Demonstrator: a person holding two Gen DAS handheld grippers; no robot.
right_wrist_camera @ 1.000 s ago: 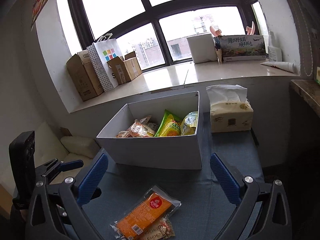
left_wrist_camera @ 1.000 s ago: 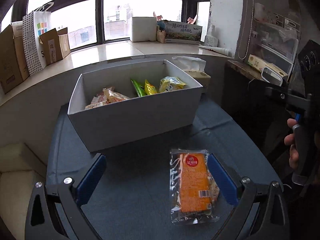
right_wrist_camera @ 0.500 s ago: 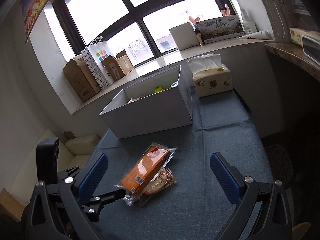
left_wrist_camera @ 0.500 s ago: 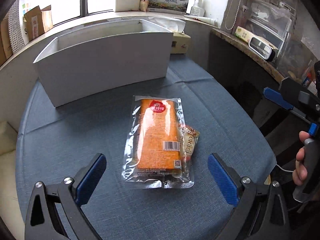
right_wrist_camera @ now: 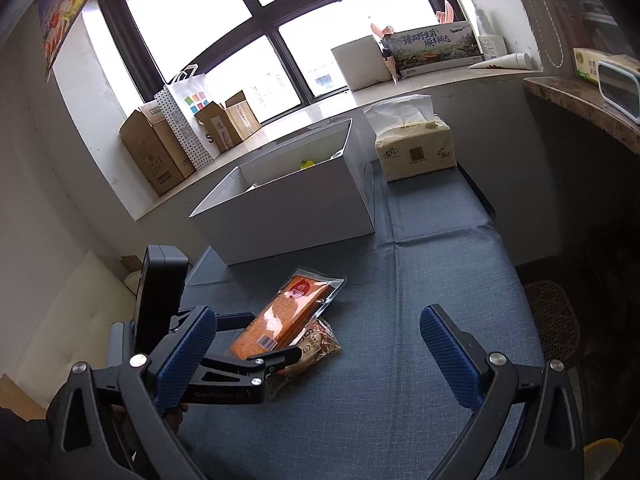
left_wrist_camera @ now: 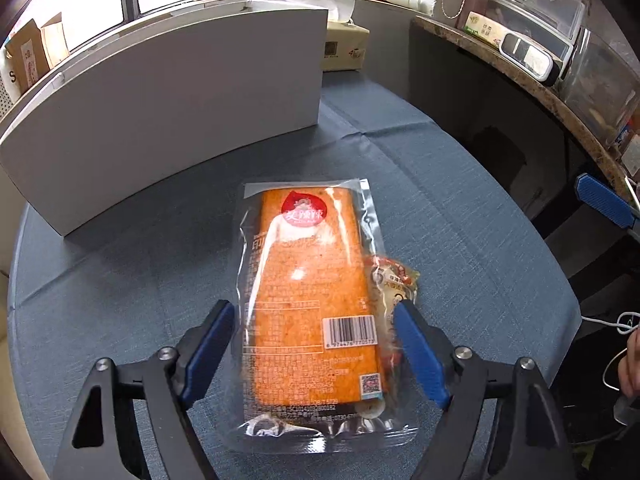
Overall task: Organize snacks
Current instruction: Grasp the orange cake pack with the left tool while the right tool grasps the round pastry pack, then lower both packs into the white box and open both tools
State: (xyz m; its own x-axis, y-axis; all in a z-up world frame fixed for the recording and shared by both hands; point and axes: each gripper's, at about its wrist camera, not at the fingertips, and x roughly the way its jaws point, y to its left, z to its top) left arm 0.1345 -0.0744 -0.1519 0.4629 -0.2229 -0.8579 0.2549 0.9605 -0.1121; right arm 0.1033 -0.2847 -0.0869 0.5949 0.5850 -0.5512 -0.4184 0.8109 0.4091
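An orange snack pack (left_wrist_camera: 312, 280) in clear wrap lies flat on the blue-grey tablecloth (left_wrist_camera: 460, 208), partly over a smaller brown snack packet (left_wrist_camera: 396, 276). My left gripper (left_wrist_camera: 312, 312) points down over the near end of the orange pack. Its jaws are closing, with the pack between the blue pads, which do not visibly press on it. The right wrist view shows the same orange pack (right_wrist_camera: 288, 316), the small packet (right_wrist_camera: 320, 340) and the left gripper's fingers (right_wrist_camera: 276, 356) beside them. My right gripper (right_wrist_camera: 316, 316) hovers open and holds nothing. The white box (right_wrist_camera: 288, 208) stands behind.
A tissue pack (right_wrist_camera: 416, 152) sits to the right of the white box (left_wrist_camera: 160, 100). Cardboard boxes (right_wrist_camera: 160, 156) and a paper bag line the windowsill. A stone counter (left_wrist_camera: 540, 92) with containers runs along the right. A cream cushion (right_wrist_camera: 72, 320) lies left of the table.
My left gripper came down and forward over the orange pack, and its jaws narrowed around it. The right gripper pulled back, then held nearly still.
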